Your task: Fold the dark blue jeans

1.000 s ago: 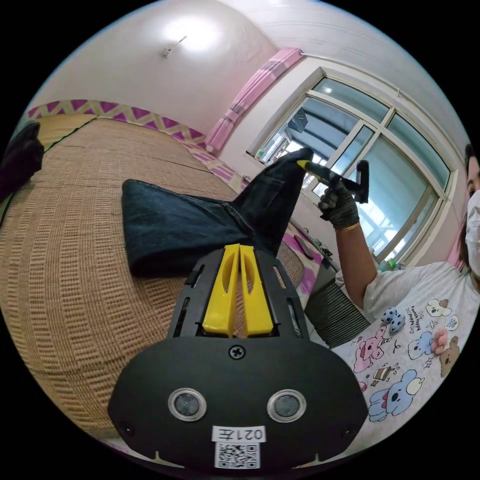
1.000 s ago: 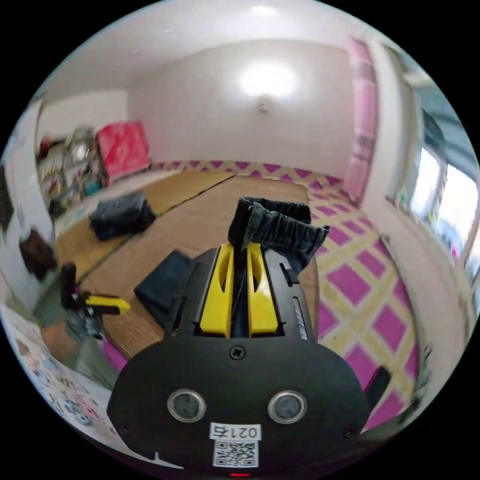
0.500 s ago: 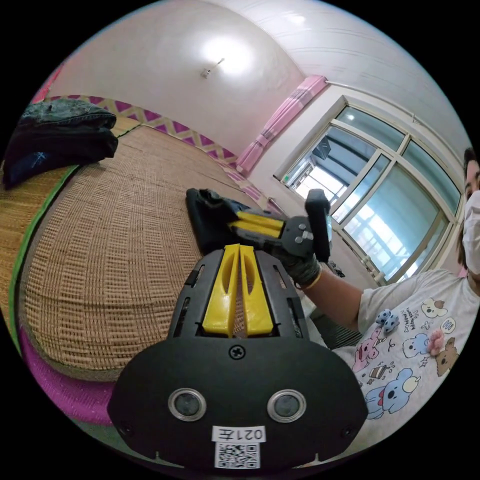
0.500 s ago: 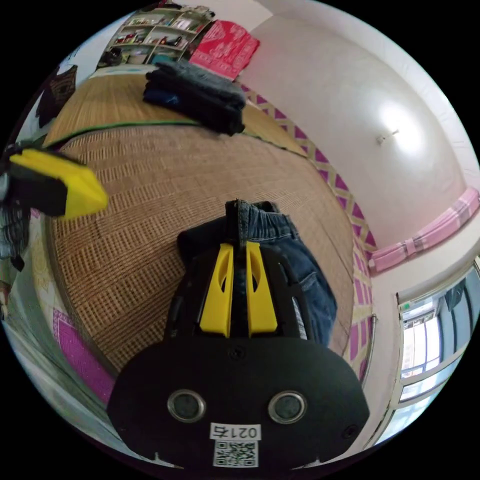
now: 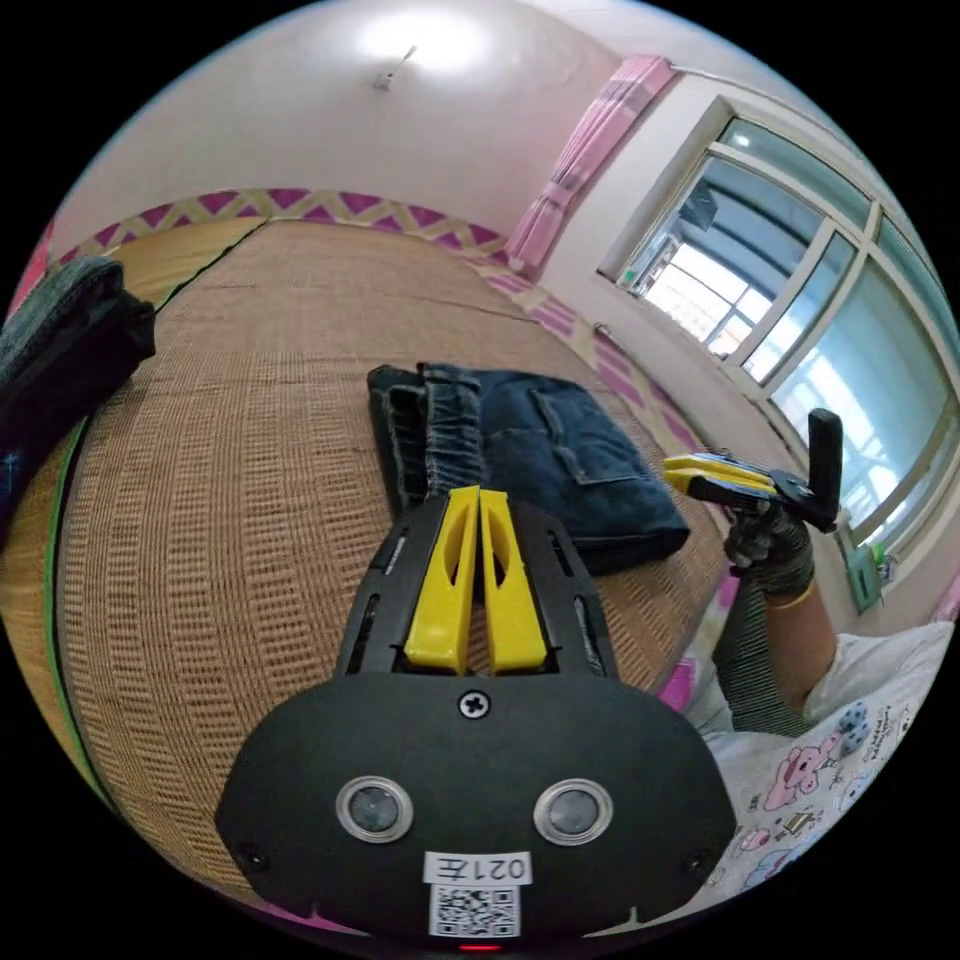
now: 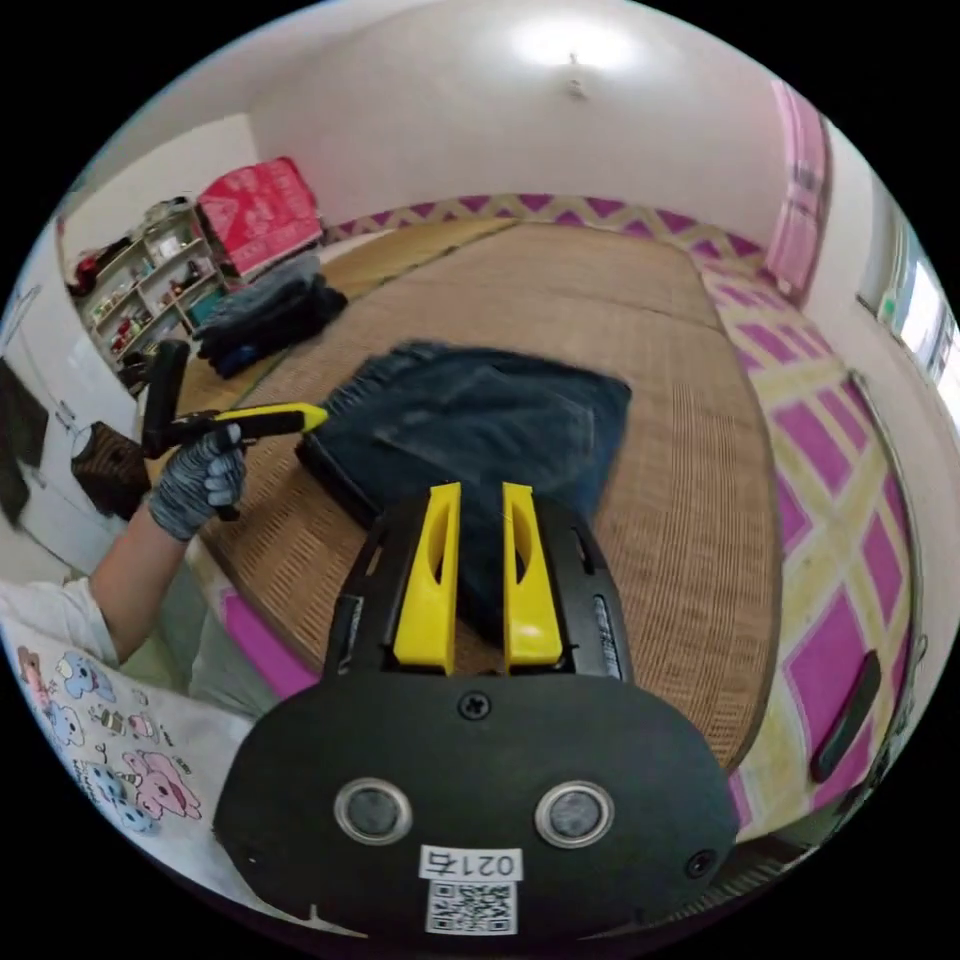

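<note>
The dark blue jeans [image 5: 540, 455] are laid folded on the woven mat [image 5: 220, 480]. The left gripper [image 5: 478, 500] is clenched on nothing; the right gripper [image 6: 478, 495] is released. The folding seems finished; only smoothing may be needed next.

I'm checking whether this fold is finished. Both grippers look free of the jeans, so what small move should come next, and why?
Probably draw both grippers back and leave the pile alone. The dark blue jeans lie as a compact folded bundle on the woven mat. The right gripper is open above them with nothing between its jaws, and the left gripper, jaws together, grips nothing. Perhaps press the top flat first.
</note>
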A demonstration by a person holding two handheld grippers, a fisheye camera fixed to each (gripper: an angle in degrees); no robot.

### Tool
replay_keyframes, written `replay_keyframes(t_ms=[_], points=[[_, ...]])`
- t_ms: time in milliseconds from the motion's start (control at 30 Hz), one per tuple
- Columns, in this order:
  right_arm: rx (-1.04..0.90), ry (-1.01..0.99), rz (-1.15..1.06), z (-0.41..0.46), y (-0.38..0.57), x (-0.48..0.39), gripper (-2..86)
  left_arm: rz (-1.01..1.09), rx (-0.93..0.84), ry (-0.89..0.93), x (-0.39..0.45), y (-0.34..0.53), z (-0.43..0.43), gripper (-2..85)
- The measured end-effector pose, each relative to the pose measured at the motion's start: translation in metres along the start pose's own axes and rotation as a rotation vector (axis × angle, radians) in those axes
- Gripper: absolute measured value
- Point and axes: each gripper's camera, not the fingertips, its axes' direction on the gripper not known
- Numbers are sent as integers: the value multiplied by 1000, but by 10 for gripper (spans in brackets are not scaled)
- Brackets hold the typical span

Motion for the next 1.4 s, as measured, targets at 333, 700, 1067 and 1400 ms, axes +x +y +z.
replay_keyframes(t_ms=[333,700,1067,1400], points=[[228,-280,251,-15,13,145,90,-149,226,123,-50,-27,-39,14],[-53,-759,369,108,-55,270,98,-255,-143,351,-105,-96,8,110],[83,-679,287,41,-130,336,60,-138,-53,480,-52,-243,-6,50],[82,-84,522,40,-200,421,121,-180,-74,280,-14,-350,79,47]])
